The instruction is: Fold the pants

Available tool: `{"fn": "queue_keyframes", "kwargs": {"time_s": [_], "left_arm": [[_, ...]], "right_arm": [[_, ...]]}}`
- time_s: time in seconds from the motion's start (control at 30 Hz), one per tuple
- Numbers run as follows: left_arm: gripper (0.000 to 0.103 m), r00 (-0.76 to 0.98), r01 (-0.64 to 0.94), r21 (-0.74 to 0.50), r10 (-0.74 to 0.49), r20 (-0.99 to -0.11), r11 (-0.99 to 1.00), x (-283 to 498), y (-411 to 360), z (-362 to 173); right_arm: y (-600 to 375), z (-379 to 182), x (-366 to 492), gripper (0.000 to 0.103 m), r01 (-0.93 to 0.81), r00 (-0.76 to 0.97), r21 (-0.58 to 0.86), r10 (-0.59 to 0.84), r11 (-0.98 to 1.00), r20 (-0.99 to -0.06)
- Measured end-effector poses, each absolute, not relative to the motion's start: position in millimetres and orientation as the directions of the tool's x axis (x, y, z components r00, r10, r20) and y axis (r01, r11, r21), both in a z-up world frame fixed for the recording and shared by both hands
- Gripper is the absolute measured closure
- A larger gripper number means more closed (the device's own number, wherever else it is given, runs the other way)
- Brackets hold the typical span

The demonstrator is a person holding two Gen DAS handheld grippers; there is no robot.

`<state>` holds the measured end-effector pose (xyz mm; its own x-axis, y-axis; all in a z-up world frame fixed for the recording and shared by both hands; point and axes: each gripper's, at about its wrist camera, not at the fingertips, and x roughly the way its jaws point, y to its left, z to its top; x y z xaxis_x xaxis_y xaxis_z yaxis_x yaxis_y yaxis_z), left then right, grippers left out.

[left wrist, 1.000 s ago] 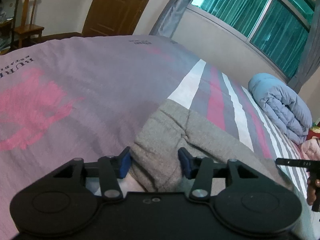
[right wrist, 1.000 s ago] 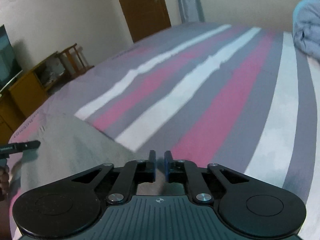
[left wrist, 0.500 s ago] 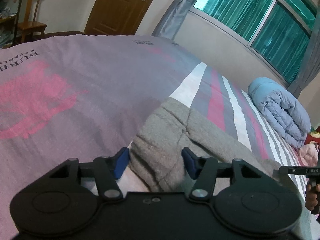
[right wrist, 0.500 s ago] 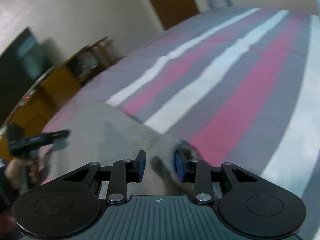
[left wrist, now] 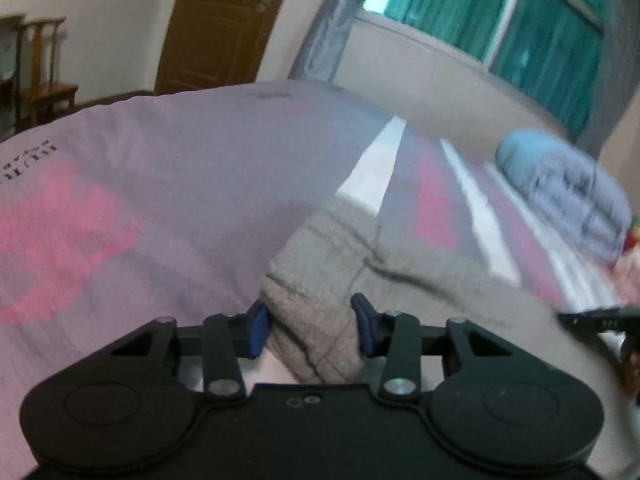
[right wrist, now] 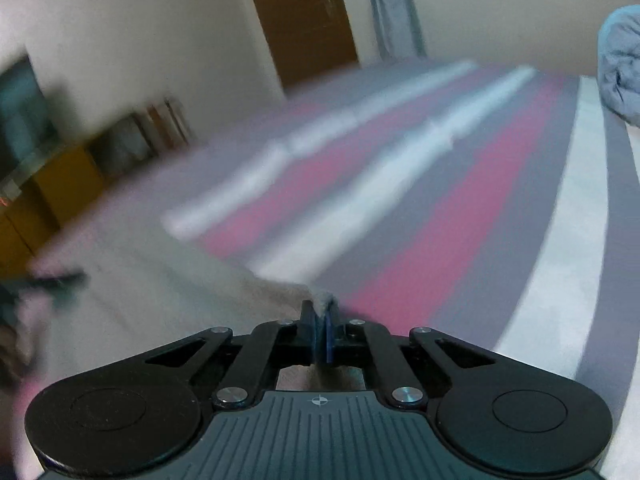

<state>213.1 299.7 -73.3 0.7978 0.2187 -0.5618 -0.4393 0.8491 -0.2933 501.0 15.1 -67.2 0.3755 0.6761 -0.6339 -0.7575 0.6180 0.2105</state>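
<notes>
Black left gripper, blue jaws, silver screws, ribbed grey right gripper

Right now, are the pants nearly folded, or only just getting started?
Just starting. No finished fold shows: the grey pants lie bunched on the striped bed. In hand: the right gripper is shut on one fabric edge, and the left gripper jaws are closing around a thick bunch. The lifting and folding over are left.
</notes>
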Motion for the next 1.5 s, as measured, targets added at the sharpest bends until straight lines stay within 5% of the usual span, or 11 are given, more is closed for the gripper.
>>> {"fn": "queue_keyframes", "kwargs": {"time_s": [0.13, 0.2, 0.3, 0.53, 0.67, 0.8, 1.0, 1.1, 1.17, 1.3, 1.5], "left_arm": [[0.054, 0.788, -0.446, -0.298, 0.212, -0.578, 0.844, 206, 305, -66], [0.020, 0.765, -0.489, -0.231, 0.286, -0.578, 0.841, 199, 300, -57], [0.020, 0.772, -0.492, -0.201, 0.318, -0.550, 0.847, 180, 289, -44], [0.018, 0.833, -0.378, -0.150, 0.265, -0.485, 0.913, 170, 210, -23], [0.013, 0.844, -0.274, -0.096, 0.192, -0.500, 0.957, 184, 160, -29], [0.008, 0.748, -0.226, -0.003, 0.172, -0.641, 0.974, 211, 142, -59], [0.006, 0.759, -0.245, -0.061, 0.152, -0.632, 0.968, 205, 145, -60], [0.006, 0.765, -0.261, -0.183, 0.088, -0.638, 0.948, 205, 160, -76], [0.006, 0.775, -0.278, -0.223, 0.081, -0.627, 0.934, 201, 165, -78], [0.006, 0.764, -0.279, -0.171, 0.110, -0.635, 0.945, 205, 158, -77], [0.006, 0.765, -0.284, -0.171, 0.115, -0.634, 0.943, 202, 158, -78]], "right_arm": [[22, -80, 492, 0.099, -0.731, 0.422, 0.162, 0.625, 0.663, -0.656], [11, -69, 487, 0.088, -0.707, 0.438, 0.193, 0.636, 0.680, -0.636], [-39, -38, 466, 0.061, -0.615, 0.547, 0.252, 0.635, 0.747, -0.546], [-185, -23, 354, 0.060, -0.467, 0.707, 0.318, 0.564, 0.825, -0.426], [-198, -51, 297, 0.060, -0.457, 0.683, 0.313, 0.554, 0.833, -0.476], [-179, -98, 290, 0.059, -0.416, 0.635, 0.246, 0.473, 0.876, -0.611], [-249, -59, 259, 0.059, -0.280, 0.797, 0.301, 0.395, 0.912, -0.457], [-302, -84, 265, 0.061, -0.085, 0.767, 0.277, 0.240, 0.957, -0.595], [-343, -89, 259, 0.062, -0.081, 0.758, 0.432, 0.337, 0.898, -0.558], [-426, -74, 211, 0.062, 0.143, 0.907, 0.628, 0.152, 0.765, -0.392], [-491, -92, 184, 0.062, 0.290, 0.927, 0.797, 0.053, 0.530, -0.372]]}}
